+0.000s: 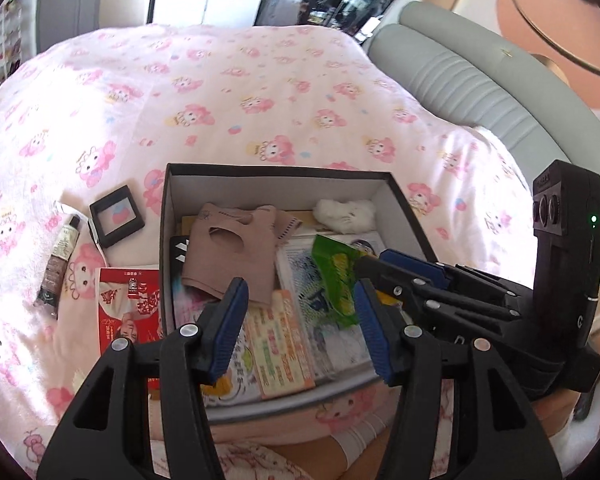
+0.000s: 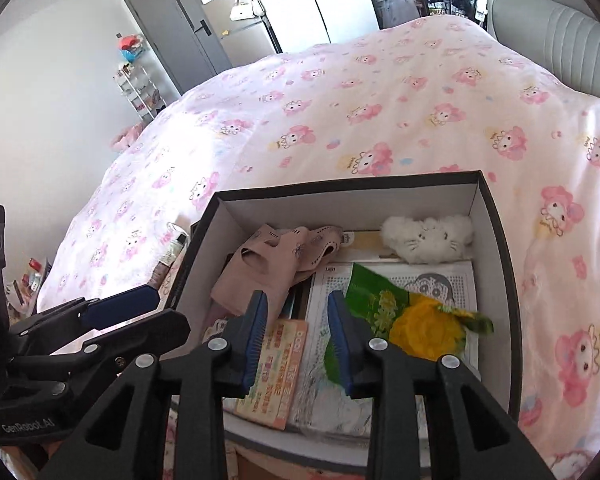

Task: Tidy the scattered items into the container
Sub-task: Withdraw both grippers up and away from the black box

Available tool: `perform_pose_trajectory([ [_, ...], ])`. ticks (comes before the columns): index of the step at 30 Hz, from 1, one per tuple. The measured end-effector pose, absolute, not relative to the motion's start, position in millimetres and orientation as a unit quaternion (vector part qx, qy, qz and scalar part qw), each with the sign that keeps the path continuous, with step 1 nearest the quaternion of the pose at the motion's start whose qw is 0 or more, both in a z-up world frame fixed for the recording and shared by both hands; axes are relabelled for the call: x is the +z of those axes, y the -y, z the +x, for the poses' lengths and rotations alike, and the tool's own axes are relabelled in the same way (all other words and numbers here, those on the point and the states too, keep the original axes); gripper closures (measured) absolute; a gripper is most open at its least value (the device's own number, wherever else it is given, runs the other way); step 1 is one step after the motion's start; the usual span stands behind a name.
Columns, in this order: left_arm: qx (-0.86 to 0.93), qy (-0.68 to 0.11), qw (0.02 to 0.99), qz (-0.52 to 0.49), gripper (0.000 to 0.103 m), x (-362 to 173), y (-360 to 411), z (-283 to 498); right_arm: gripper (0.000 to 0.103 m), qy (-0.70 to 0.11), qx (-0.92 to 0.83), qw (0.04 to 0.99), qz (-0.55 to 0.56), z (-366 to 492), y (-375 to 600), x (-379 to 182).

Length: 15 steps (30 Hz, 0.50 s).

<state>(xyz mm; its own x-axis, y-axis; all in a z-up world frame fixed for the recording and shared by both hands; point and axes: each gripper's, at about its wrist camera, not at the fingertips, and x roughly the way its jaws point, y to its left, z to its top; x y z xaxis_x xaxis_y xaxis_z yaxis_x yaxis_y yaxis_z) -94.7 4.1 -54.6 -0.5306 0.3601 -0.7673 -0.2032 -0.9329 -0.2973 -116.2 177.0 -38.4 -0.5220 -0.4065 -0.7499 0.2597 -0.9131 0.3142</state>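
A black box with white inner walls (image 1: 260,184) (image 2: 340,204) sits on the pink bed. It holds a beige cloth (image 1: 228,248) (image 2: 268,264), a white plush (image 1: 344,212) (image 2: 428,236), a green snack packet (image 1: 336,280) (image 2: 412,316), papers and an orange card (image 1: 280,344) (image 2: 276,368). My left gripper (image 1: 300,328) is open and empty above the box's near edge. My right gripper (image 2: 296,344) is open and empty over the box; it also shows in the left wrist view (image 1: 384,276) beside the green packet. On the bed left of the box lie a black frame (image 1: 116,216), a tube (image 1: 58,264) (image 2: 172,248) and a red booklet (image 1: 128,312).
The bed is covered by a pink cartoon-print duvet (image 1: 220,92) (image 2: 380,92). A grey padded headboard (image 1: 460,80) (image 2: 556,40) runs along the right. Grey wardrobe doors (image 2: 180,28) and a white shelf rack (image 2: 140,84) stand at the far wall.
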Motion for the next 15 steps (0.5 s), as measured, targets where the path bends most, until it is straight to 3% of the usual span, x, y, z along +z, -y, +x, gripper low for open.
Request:
perform_pose_trajectory([
  [7,0.872,0.066,0.186,-0.448,0.046,-36,-10,-65,0.069,0.067,-0.888,0.178,0.419,-59,-179,-12],
  [15,0.866,0.072,0.176,-0.462,0.045,-42,11,-37,0.068,0.073,-0.879,0.199,0.427,-33,-165,-14],
])
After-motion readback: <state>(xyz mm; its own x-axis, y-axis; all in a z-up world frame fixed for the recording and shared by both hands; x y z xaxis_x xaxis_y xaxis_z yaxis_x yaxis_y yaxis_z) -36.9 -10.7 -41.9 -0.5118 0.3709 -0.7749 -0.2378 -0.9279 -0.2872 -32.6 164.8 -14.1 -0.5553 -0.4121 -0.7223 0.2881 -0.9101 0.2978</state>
